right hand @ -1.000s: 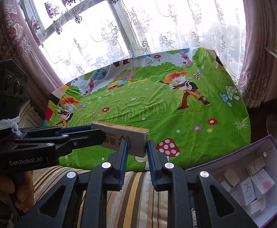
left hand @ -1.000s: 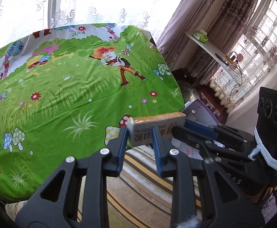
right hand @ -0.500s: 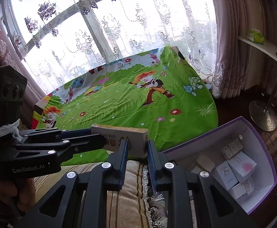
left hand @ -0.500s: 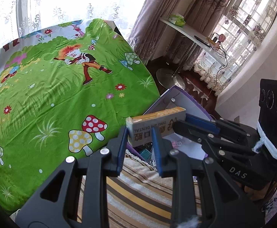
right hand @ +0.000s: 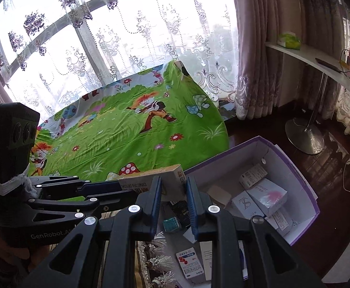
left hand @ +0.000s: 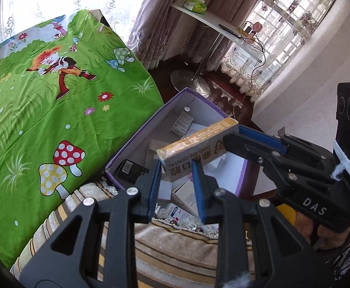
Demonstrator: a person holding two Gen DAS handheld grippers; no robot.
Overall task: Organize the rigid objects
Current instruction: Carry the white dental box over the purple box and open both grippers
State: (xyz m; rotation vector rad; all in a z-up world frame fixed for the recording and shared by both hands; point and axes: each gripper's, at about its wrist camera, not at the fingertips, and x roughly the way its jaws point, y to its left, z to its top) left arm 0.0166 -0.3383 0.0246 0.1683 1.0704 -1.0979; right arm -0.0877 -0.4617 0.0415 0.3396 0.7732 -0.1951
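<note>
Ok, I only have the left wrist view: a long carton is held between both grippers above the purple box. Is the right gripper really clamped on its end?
Observer: Yes. In the right wrist view the right gripper has a pad pressed on each side of the carton at its end.
Reviewer: What lies in the purple box behind the carton?
Observer: A white box with a pink splash lies near the purple box's far wall, beside another white box with a logo.
Reviewer: Anything lower down?
Observer: A small teal box shows between the right gripper's fingers, lower in the purple box.
</note>
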